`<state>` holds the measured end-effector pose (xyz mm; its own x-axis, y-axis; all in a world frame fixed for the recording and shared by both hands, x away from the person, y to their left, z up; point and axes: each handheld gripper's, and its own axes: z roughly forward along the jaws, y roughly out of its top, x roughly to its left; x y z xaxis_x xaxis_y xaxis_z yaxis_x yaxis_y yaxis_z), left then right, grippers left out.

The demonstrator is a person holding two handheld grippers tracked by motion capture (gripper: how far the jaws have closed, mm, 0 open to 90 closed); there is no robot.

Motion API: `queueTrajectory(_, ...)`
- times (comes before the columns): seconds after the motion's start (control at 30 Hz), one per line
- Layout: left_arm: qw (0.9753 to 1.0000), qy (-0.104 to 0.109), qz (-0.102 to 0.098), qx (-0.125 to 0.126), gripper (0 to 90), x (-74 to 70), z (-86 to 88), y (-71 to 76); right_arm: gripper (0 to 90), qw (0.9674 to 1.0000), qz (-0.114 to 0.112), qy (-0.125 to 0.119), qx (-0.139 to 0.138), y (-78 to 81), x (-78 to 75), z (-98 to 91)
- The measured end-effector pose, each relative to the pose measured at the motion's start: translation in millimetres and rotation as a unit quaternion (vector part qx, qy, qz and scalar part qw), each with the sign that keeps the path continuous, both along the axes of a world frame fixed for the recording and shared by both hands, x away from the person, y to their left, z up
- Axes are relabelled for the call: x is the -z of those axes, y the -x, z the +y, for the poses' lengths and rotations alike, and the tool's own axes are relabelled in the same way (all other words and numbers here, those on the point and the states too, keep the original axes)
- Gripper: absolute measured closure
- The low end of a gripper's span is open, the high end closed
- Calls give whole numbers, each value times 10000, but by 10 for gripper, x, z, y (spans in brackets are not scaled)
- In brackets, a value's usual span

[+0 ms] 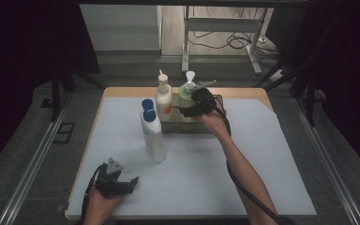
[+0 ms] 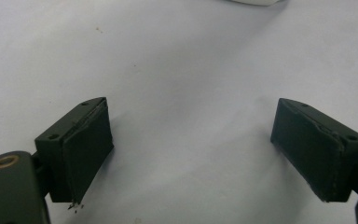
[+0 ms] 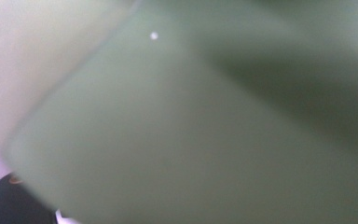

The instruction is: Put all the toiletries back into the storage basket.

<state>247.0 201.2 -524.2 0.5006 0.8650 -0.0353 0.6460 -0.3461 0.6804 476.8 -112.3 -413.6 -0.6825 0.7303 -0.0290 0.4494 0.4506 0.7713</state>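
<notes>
A green pump bottle [image 1: 185, 93] with a white pump head stands in a low box [image 1: 178, 125] at the back of the table. My right gripper [image 1: 190, 106] is at its side, jaws around the body and shut on it. In the right gripper view the bottle's green wall [image 3: 191, 121] is a close blur. Beside it in the box stands a white bottle with an orange label [image 1: 163, 101]. A tall white bottle with a blue cap [image 1: 153, 136] stands on the mat just in front of the box's left end. My left gripper [image 1: 132, 184] [image 2: 191, 140] rests near the front left, open, nothing between its jaws.
A pale mat [image 1: 225, 178] covers most of the wooden table [image 1: 122, 91]. Metal rails run along both sides of the table. Behind the table are a white frame's legs and loose cables on the floor.
</notes>
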Motion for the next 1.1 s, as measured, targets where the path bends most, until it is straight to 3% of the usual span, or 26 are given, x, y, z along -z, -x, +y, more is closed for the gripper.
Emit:
queueTrajectory(0.83,10000,-6,-8,1,119,1,-1,1,124,9998,175,-47,31,-47,125,-26)
queueTrajectory(1.1,10000,-6,-10,0,119,2,-1,1,113,9995,107,-287,-77,-41,134,-88)
